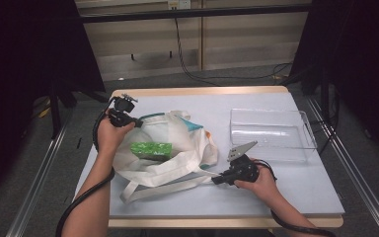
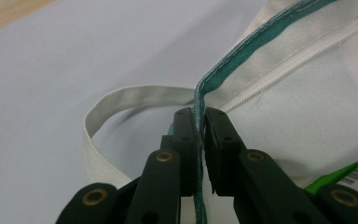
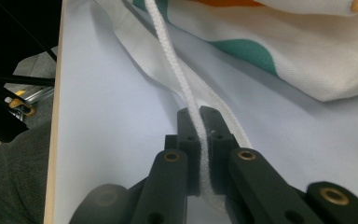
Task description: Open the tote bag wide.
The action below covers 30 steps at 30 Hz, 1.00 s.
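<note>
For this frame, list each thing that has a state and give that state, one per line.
Tote bag: lying on the table, mouth held open.
Green packet: inside the bag's mouth, lying flat.
Clear tray: upright, empty.
Left gripper: shut on the bag's green-trimmed rim.
Right gripper: shut on the bag's white handle strap.

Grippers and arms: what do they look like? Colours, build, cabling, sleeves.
Both are black handheld units. The left gripper carries a small black camera block on top; the right gripper has a grey three-cornered plate. Each has two flat black jaws on linkage arms with brass-coloured rivets. A thick black cable trails from each along the forearm. Forearms are bare, no sleeves in view.
</note>
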Tool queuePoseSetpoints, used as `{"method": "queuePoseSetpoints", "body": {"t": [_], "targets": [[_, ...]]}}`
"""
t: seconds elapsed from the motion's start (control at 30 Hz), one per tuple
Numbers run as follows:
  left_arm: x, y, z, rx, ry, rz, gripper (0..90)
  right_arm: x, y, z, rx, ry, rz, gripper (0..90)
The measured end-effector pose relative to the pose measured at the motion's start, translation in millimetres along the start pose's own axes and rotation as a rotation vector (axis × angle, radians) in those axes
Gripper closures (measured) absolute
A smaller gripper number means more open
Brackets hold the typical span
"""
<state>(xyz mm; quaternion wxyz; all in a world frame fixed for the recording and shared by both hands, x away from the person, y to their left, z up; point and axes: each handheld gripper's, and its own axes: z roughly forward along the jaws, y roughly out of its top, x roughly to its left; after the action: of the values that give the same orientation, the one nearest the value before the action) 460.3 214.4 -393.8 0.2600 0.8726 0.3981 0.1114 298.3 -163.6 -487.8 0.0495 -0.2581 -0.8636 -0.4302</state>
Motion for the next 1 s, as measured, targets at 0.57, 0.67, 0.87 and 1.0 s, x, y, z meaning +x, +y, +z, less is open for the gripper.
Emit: {"method": "queuePoseSetpoints", "body": {"t": [0.57, 0.67, 0.87, 1.0], "targets": [[1.1, -3.4, -0.5, -0.023, -0.026, -0.017, 82.9, 2.2, 0.1, 0.1, 0.001, -0.002, -0.005, 87.2], [-0.7, -2.9, -3.0, -0.038, -0.03, -0.03, 82.7, 3.3, 1.2, -0.5, 0.0, -0.01, -0.005, 84.4], [-1.8, -2.3, -7.2, -0.038, -0.029, -0.019, 81.7, 5.8, 5.9, -3.2, -0.001, -0.015, -0.003, 77.9], [-2.3, -2.6, -9.3, -0.034, -0.039, -0.015, 81.4, 8.2, 10.5, -5.3, -0.001, -0.022, -0.01, 70.2]]}}
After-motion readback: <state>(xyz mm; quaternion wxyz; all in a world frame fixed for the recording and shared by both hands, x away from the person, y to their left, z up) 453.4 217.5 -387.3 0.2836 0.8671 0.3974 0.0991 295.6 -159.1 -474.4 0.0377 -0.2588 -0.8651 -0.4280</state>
